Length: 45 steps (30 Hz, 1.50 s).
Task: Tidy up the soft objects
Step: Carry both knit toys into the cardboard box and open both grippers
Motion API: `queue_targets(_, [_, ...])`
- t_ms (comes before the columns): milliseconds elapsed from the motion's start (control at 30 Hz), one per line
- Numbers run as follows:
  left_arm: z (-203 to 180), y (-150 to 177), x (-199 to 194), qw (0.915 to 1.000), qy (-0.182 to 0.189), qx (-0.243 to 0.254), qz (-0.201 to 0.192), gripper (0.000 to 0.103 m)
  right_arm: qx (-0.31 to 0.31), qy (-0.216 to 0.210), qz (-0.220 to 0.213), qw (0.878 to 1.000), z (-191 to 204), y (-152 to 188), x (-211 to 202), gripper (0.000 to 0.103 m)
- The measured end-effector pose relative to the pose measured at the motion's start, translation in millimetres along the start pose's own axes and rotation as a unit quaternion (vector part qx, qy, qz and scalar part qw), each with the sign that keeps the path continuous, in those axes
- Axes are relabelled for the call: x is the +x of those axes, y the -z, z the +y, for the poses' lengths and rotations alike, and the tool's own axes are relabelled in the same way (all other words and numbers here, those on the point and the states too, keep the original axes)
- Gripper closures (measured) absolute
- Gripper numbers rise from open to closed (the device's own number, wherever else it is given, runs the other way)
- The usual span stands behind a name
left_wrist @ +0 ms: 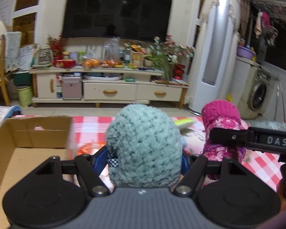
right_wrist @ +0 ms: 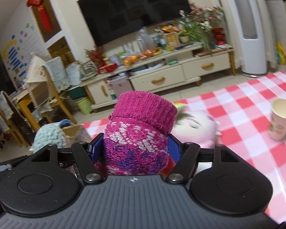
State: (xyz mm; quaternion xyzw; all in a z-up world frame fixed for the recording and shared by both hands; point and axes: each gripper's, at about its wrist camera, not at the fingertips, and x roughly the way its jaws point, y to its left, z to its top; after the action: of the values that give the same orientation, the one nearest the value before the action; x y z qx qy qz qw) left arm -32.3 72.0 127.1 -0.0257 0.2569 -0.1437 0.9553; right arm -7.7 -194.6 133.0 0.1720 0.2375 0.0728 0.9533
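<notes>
My left gripper is shut on a fluffy teal knitted piece, held above the checked table beside an open cardboard box at the left. My right gripper is shut on a magenta patterned sock, held up over the table. The sock and the right gripper also show at the right of the left wrist view. The teal piece shows at the left of the right wrist view. A pale pink plush toy lies on the cloth behind the sock.
The table carries a red-and-white checked cloth. A paper cup stands on it at the right. A small pink thing lies in the box. A TV stand and chairs stand beyond the table.
</notes>
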Motion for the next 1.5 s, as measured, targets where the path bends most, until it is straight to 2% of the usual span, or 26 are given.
queue_targets(333, [56.9, -12.7, -14.7, 0.9967, -0.054, -0.055, -0.026, 0.032, -0.048, -0.069, 0.012, 0.996, 52.7, -16.4, 47.2, 0.017])
queue_targets(467, [84.7, -14.2, -22.4, 0.9928, -0.089, -0.073, -0.035, 0.032, -0.055, -0.103, 0.027, 0.993, 75.0, -16.5, 66.1, 0.017])
queue_targets(667, [132.0, -8.6, -31.4, 0.9824, -0.147, -0.111, -0.033, 0.031, -0.076, -0.147, 0.056, 0.985, 108.5, -9.2, 90.1, 0.017])
queue_targets(800, [162.5, 0.8, -35.3, 0.9722, -0.186, -0.142, -0.02, 0.031, -0.086, -0.163, 0.083, 0.979, 131.6, 5.2, 108.6, 0.017])
queue_targets(900, [177.9, 6.0, -35.1, 0.9653, -0.207, -0.159, -0.006, 0.031, -0.092, -0.167, 0.1, 0.977, 138.0, 13.2, 120.1, 0.017])
queue_targets(1033, [192.4, 8.2, -34.0, 0.9595, -0.217, -0.179, 0.01, 0.03, -0.094, -0.17, 0.112, 0.975, 145.2, 28.5, 124.1, 0.017])
queue_targets(1133, [198.9, 11.1, -31.2, 0.9559, -0.225, -0.187, 0.023, 0.024, -0.105, -0.168, 0.108, 0.974, 145.0, 33.3, 120.3, 0.0])
queue_targets(1200, [202.8, 13.1, -30.8, 0.9538, -0.225, -0.197, 0.03, 0.021, -0.114, -0.162, 0.097, 0.975, 144.1, 33.5, 115.2, 0.001])
queue_targets(1267, [201.8, 14.2, -31.9, 0.9555, -0.221, -0.194, 0.031, 0.009, -0.112, -0.161, 0.086, 0.977, 138.9, 30.0, 106.4, 0.001])
queue_targets(1300, [199.2, 13.6, -33.4, 0.9561, -0.223, -0.188, 0.026, 0.008, -0.111, -0.156, 0.081, 0.978, 135.4, 28.6, 102.2, 0.001])
queue_targets(1500, [172.3, 6.8, -38.3, 0.9669, -0.22, -0.129, -0.006, 0.004, -0.098, -0.107, 0.048, 0.988, 102.1, 30.5, 82.9, 0.0])
